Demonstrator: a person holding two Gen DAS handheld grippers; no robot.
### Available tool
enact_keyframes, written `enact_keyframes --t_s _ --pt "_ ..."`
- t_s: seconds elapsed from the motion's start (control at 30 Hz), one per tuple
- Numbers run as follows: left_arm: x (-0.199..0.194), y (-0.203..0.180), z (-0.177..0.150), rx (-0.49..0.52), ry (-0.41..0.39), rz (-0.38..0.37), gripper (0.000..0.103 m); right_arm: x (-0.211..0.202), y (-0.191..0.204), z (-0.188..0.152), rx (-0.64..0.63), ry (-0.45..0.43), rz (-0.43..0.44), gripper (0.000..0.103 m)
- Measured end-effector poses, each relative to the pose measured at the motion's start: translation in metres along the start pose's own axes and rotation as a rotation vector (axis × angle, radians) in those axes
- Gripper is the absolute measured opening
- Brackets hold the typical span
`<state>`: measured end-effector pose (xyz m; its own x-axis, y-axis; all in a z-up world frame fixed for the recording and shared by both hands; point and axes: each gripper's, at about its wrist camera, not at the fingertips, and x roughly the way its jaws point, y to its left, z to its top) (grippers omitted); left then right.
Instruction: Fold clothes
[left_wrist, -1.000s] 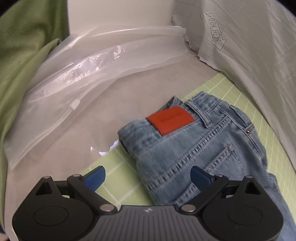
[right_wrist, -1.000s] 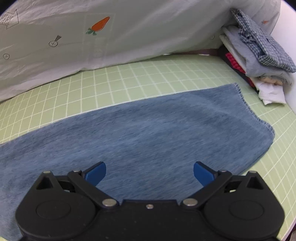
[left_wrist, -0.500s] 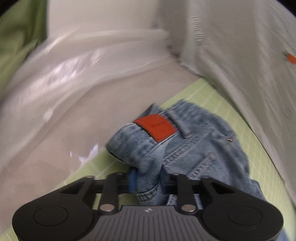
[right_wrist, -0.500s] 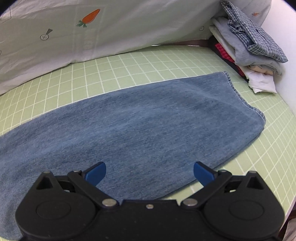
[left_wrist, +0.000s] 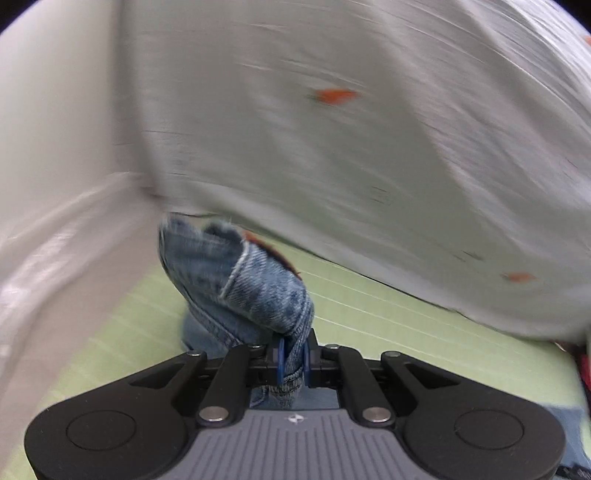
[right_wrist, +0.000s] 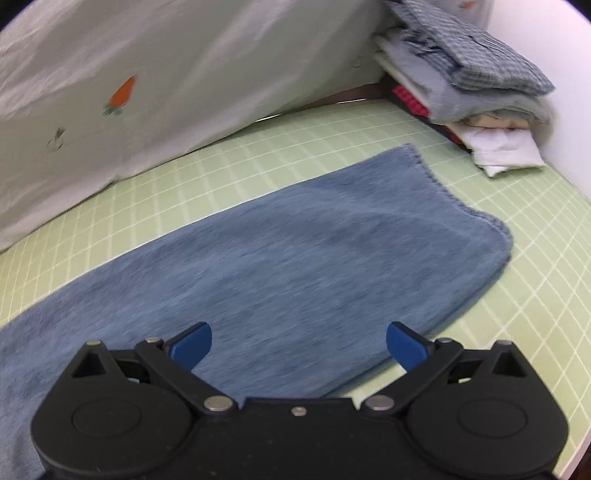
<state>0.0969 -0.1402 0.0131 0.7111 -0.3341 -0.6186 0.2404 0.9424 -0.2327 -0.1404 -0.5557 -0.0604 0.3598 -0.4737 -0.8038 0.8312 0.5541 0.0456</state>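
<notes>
Blue jeans lie on a green grid mat (right_wrist: 480, 177). In the left wrist view my left gripper (left_wrist: 291, 356) is shut on the waistband end of the jeans (left_wrist: 236, 280) and holds it bunched up above the mat; the red-brown patch shows at its far edge. In the right wrist view the leg of the jeans (right_wrist: 295, 266) lies flat, its hem toward the right. My right gripper (right_wrist: 299, 343) is open and empty, over the leg near its front edge.
A white sheet with carrot prints (right_wrist: 147, 81) hangs along the back of the mat; it also shows in the left wrist view (left_wrist: 369, 129). A stack of folded clothes (right_wrist: 469, 85) sits at the back right corner. Clear plastic (left_wrist: 48, 258) lies at the left.
My left gripper shut on the waistband of the jeans, lifted it and swung to the right. My right gripper stayed open and drew back a little over the leg.
</notes>
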Motion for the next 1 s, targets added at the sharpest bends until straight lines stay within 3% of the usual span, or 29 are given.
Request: enact_keyframes --t_s 0.13,0.27,0.33,0.4,0.5,0.53,0.67,0.77,0.83,0.93,1.0 --pt "0.019 -0.056 -0.033 0.018 0.112 -0.071 0.011 0.005 -0.034 -0.001 0.044 0.015 -0.004 0.102" --pt "0.047 -0.088 -0.077 0.001 0.331 -0.102 0.015 0.008 -0.062 -0.004 0.066 0.039 -0.013 0.102" --pt "0.046 -0.099 -0.091 0.013 0.378 -0.111 0.026 0.007 -0.073 -0.003 0.069 0.042 -0.020 0.102" --pt "0.037 -0.105 -0.092 0.021 0.360 -0.119 0.041 0.006 -0.080 -0.004 0.078 0.041 -0.024 0.102" --pt "0.026 -0.109 -0.082 0.032 0.311 -0.122 0.048 0.004 -0.087 0.000 0.101 0.037 -0.020 0.102" --pt "0.024 -0.110 -0.077 0.041 0.294 -0.107 0.050 0.002 -0.087 0.001 0.104 0.028 -0.014 0.102" --pt "0.015 -0.114 -0.066 0.085 0.230 -0.041 0.074 -0.003 -0.084 0.010 0.061 -0.020 0.011 0.102" --pt "0.012 -0.109 -0.065 0.085 0.225 0.008 0.081 0.010 -0.080 0.014 0.012 -0.025 0.020 0.102" --pt "0.015 -0.107 -0.066 0.060 0.229 0.039 0.093 0.024 -0.081 0.020 0.026 -0.016 0.028 0.102" --pt "0.025 -0.111 -0.065 0.029 0.234 0.069 0.096 0.047 -0.090 0.030 0.099 -0.013 0.052 0.102" --pt "0.033 -0.120 -0.060 0.042 0.253 0.078 0.096 0.061 -0.095 0.037 0.103 -0.017 0.019 0.102"
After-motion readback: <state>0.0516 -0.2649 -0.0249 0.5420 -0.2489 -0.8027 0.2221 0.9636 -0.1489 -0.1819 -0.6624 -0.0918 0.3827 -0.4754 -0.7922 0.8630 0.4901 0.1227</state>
